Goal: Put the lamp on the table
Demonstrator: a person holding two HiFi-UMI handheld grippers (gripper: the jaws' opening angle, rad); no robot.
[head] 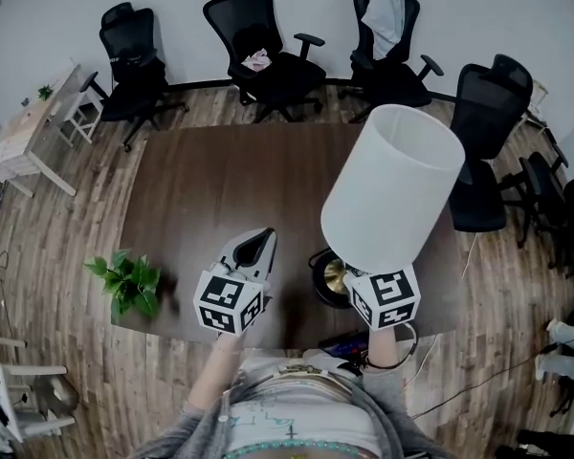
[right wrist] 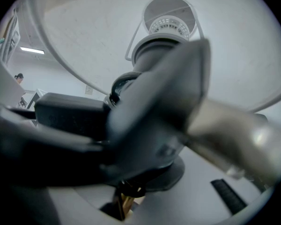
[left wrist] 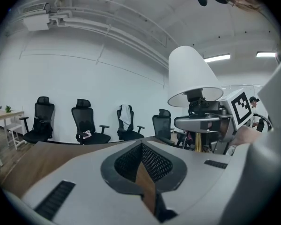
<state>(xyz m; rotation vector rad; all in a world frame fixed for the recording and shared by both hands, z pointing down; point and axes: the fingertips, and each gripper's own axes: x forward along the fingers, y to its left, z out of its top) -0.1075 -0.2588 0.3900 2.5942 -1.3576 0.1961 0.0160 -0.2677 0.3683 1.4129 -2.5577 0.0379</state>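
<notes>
Holding a table lamp (head: 392, 182) with a white tapered fabric shade, a brass stem and a dark round base in the right gripper (head: 360, 281), jaws clenched on the brass stem just below the black socket. Lamp tilted, shade leaning away and to the right, over the near right part of a dark brown rectangular wooden table (head: 220, 189). Base low, close to the front edge. Impossible to tell whether it touches the tabletop or hangs just above it. Just beside the lamp on its left, the left gripper (head: 266, 233), empty, jaws closed tip to tip with nothing between them, pointing across the tabletop toward the far wall. At the table's near left corner, well apart from the lamp, a leafy green potted plant (head: 126, 281). Beyond the far edge, a row of black mesh office chairs (head: 258, 36) on a wood-plank floor (head: 67, 256), with a pale garment (head: 387, 8) draped over the back of one. More of the same chairs along the right side. At far left, a small light wooden desk (head: 24, 132) near the white wall.
</notes>
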